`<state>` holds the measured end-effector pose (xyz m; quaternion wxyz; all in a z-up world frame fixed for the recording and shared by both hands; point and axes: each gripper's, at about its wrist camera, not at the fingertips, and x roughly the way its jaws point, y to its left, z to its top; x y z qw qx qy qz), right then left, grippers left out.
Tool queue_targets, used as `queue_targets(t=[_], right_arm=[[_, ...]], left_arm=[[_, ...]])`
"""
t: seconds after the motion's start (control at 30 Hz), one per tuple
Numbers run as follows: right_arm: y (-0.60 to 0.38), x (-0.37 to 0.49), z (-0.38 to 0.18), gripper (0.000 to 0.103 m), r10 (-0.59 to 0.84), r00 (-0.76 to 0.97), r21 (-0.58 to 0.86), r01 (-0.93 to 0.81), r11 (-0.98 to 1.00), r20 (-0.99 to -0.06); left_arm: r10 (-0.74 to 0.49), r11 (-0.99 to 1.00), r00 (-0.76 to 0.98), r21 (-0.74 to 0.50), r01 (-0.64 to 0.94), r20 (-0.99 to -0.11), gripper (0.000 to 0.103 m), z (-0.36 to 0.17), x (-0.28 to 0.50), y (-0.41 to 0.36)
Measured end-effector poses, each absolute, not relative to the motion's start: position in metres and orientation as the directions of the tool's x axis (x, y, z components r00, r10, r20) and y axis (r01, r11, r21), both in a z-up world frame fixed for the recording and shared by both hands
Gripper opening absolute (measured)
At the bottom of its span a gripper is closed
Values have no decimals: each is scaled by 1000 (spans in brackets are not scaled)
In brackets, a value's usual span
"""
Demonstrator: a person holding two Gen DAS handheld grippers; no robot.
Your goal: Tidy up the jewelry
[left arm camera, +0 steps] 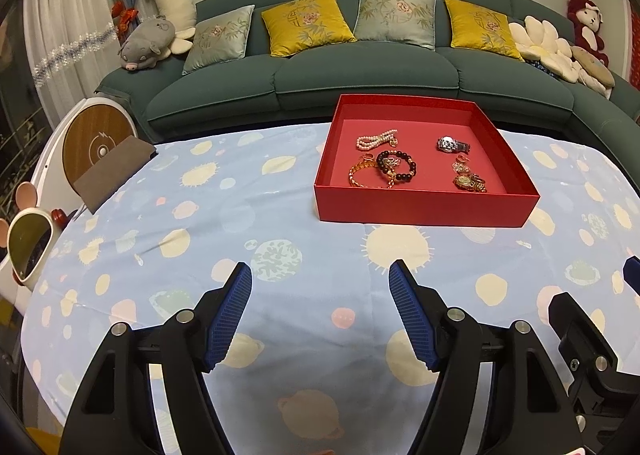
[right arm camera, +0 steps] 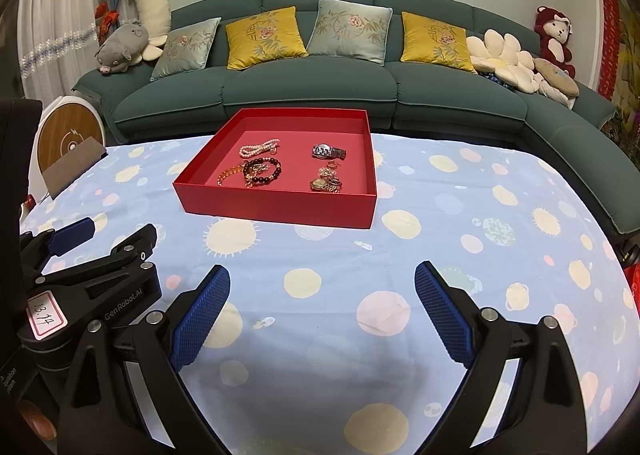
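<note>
Both views showed empty jaws. From the left wrist, the left gripper [left arm camera: 320, 275] stood apart, the red tray [left arm camera: 424, 207] ahead with all jewelry [left arm camera: 394, 167] inside. From the right wrist, the right gripper [right arm camera: 322, 275] gaped too; sorting seemed finished.

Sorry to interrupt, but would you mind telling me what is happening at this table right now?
A person holds two tongs over a table with a planet-print cloth, and neither is handling anything. The left tongs and right tongs are both open and empty, short of the red box. The jewelry all lies inside the box: a pearl bracelet, a silver watch, a dark bead bracelet, a gold bracelet and a cluster of gold pieces.
</note>
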<state>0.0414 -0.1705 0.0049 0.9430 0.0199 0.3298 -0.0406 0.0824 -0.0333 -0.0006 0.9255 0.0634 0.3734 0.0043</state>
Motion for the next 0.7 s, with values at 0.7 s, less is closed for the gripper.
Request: queue_targets(t=[0.7], right_arm=[[-171,41,4,91,-66,777,25,104,994,-626]], left_arm=[[33,995,713,92,45,-701,69,-2,83,-32]])
